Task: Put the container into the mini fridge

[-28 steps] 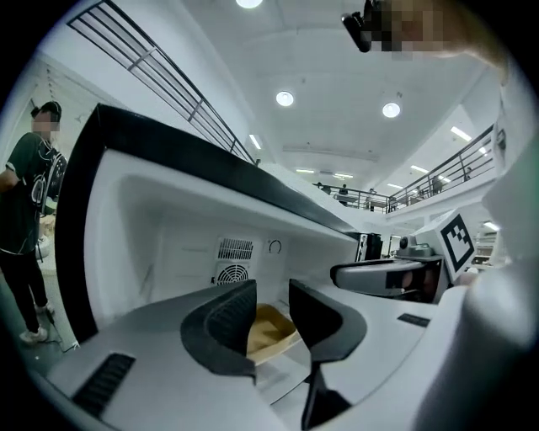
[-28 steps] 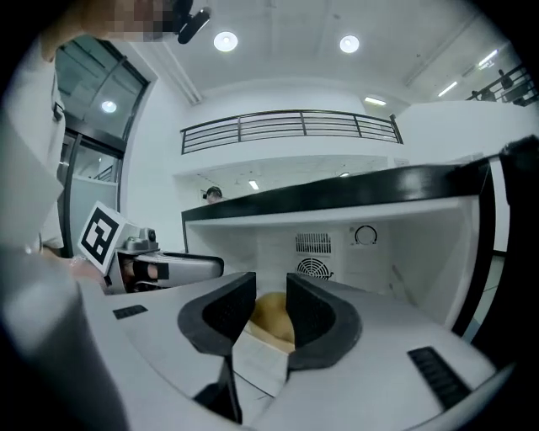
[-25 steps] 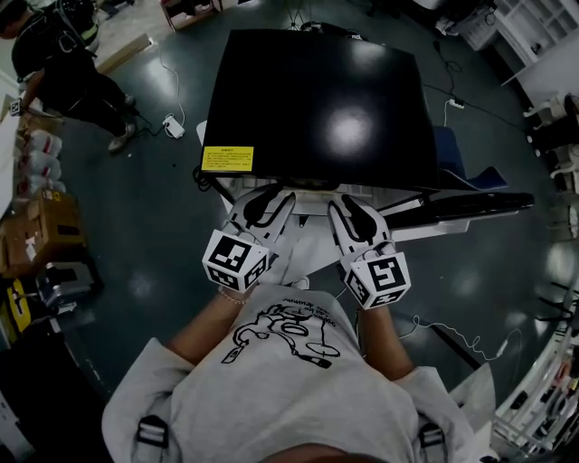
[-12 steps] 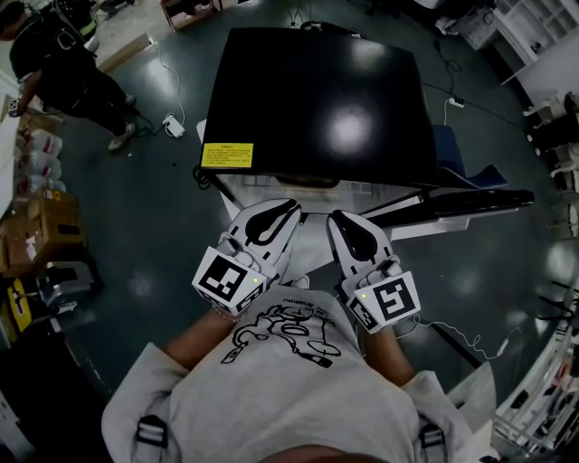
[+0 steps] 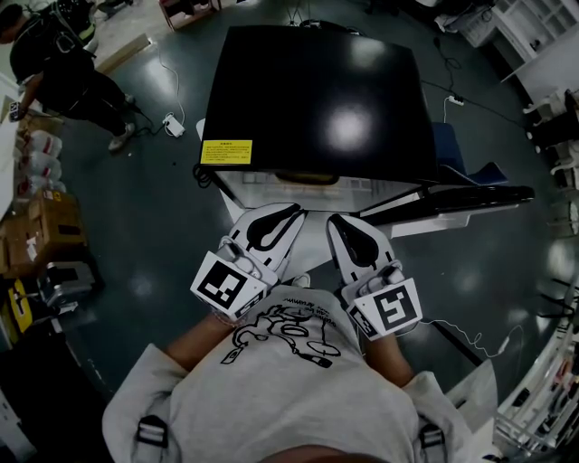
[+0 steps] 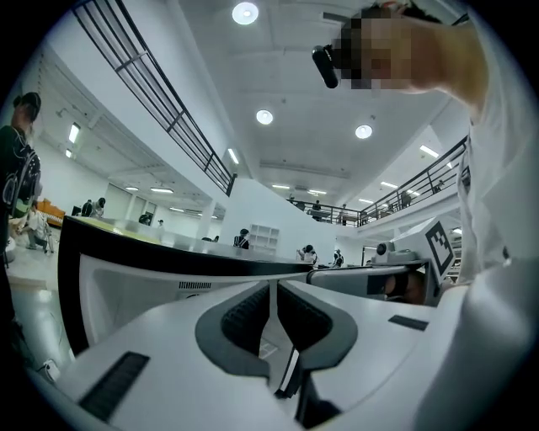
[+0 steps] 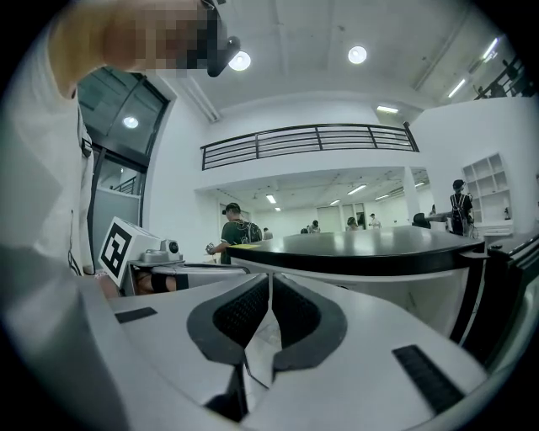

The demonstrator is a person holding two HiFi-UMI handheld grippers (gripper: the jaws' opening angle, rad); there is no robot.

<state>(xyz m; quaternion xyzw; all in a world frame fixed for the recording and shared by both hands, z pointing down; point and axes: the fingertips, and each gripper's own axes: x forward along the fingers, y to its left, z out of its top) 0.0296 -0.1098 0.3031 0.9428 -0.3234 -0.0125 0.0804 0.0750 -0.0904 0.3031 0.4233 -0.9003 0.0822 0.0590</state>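
Note:
A black-topped mini fridge (image 5: 317,99) stands in front of me, and its door (image 5: 452,203) hangs open to the right. No container shows in any view. My left gripper (image 5: 288,212) hovers just before the fridge's white front edge, jaws together, nothing between them. In the left gripper view the pads (image 6: 253,316) meet with no gap. My right gripper (image 5: 336,220) is beside it at the same height. Its jaws are closing, and in the right gripper view (image 7: 269,282) they meet at the tips with nothing held. Both grippers are close to my chest.
A yellow label (image 5: 227,151) sits on the fridge top's front left corner. A person (image 5: 63,72) stands at the far left. Cardboard boxes (image 5: 41,231) lie by the left edge. Cables (image 5: 167,122) run over the dark floor. White shelving (image 5: 534,27) is at the top right.
Both grippers' jaws have gone from apart to together. Both grippers drew back a little from the fridge's front toward my body.

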